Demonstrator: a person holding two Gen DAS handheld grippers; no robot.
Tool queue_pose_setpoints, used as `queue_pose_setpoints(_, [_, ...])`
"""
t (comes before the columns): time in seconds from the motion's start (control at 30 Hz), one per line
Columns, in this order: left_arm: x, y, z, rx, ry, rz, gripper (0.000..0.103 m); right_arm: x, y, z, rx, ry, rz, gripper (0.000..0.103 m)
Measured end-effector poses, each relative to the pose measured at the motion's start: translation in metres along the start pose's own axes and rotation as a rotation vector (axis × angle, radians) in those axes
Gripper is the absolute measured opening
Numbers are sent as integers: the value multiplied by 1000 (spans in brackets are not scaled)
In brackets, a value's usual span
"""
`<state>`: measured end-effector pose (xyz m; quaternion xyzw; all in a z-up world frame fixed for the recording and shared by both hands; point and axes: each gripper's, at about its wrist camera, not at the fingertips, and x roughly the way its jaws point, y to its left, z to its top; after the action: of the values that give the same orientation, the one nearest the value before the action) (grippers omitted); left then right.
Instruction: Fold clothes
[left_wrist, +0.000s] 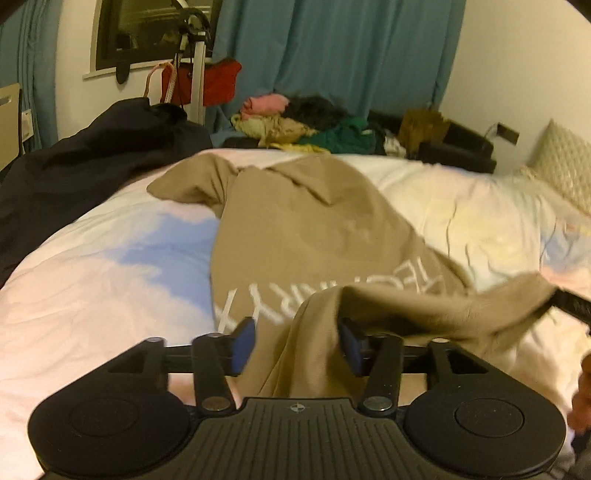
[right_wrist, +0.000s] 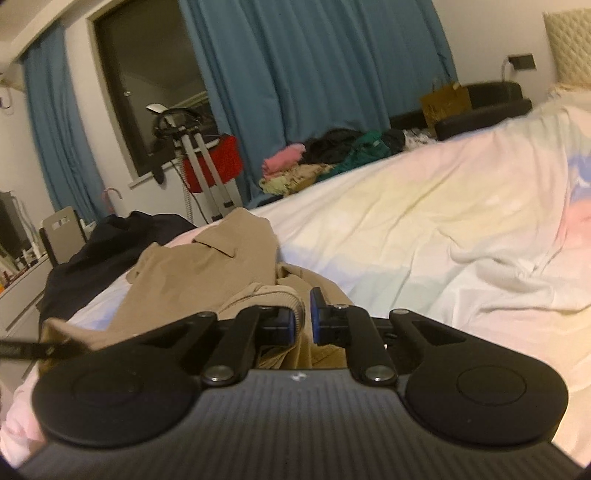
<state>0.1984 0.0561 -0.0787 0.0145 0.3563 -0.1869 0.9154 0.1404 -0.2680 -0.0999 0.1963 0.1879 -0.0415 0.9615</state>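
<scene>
A tan sweatshirt with white lettering (left_wrist: 314, 236) lies lengthwise on the bed, its far end crumpled. My left gripper (left_wrist: 297, 341) is open, with a fold of the tan cloth hanging between its blue pads (left_wrist: 245, 341). My right gripper (right_wrist: 303, 314) is nearly closed on a ribbed edge of the same sweatshirt (right_wrist: 207, 273), pinched between its blue pads. The right gripper's fingers also show at the right edge of the left wrist view (left_wrist: 570, 302), holding up a corner of the cloth.
The bed has a pastel white, pink and blue cover (left_wrist: 92, 280) (right_wrist: 424, 229). A dark garment (left_wrist: 85, 173) lies at its left side. A pile of clothes (left_wrist: 303, 125) lies beyond the far edge. Teal curtains (right_wrist: 314, 74) hang behind.
</scene>
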Motion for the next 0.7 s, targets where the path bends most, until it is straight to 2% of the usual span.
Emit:
queue_pose_setpoints(0.13, [-29, 4, -7, -27, -23, -61, 60, 6, -6, -4, 43, 24, 4, 11])
queue_pose_setpoints(0.2, [-42, 0, -9, -14, -42, -123, 60, 6, -6, -5, 46, 26, 5, 11])
queue_pose_setpoints(0.3, [-49, -16, -12, 46, -47, -208, 60, 5, -7, -4, 49, 25, 10, 11])
queue_pose_setpoints(0.4, [-38, -40, -18, 147, 11, -233, 60, 0, -7, -3, 54, 8, 18, 11])
queue_pose_setpoints(0.5, [-18, -58, -27, 229, 73, -197, 65, -7, -4, -1, 52, -22, 34, 11])
queue_pose_setpoints(0.53, [-10, -62, -28, 241, 84, -161, 74, -9, -3, 0, 48, -32, 38, 11])
queue_pose_setpoints(0.57, [-3, -66, -29, 248, 91, -116, 77, -12, -1, 0, 42, -44, 42, 11])
queue_pose_setpoints(0.7, [24, -62, -27, 206, 105, -10, 77, -24, 6, 1, 3, -102, 49, 11])
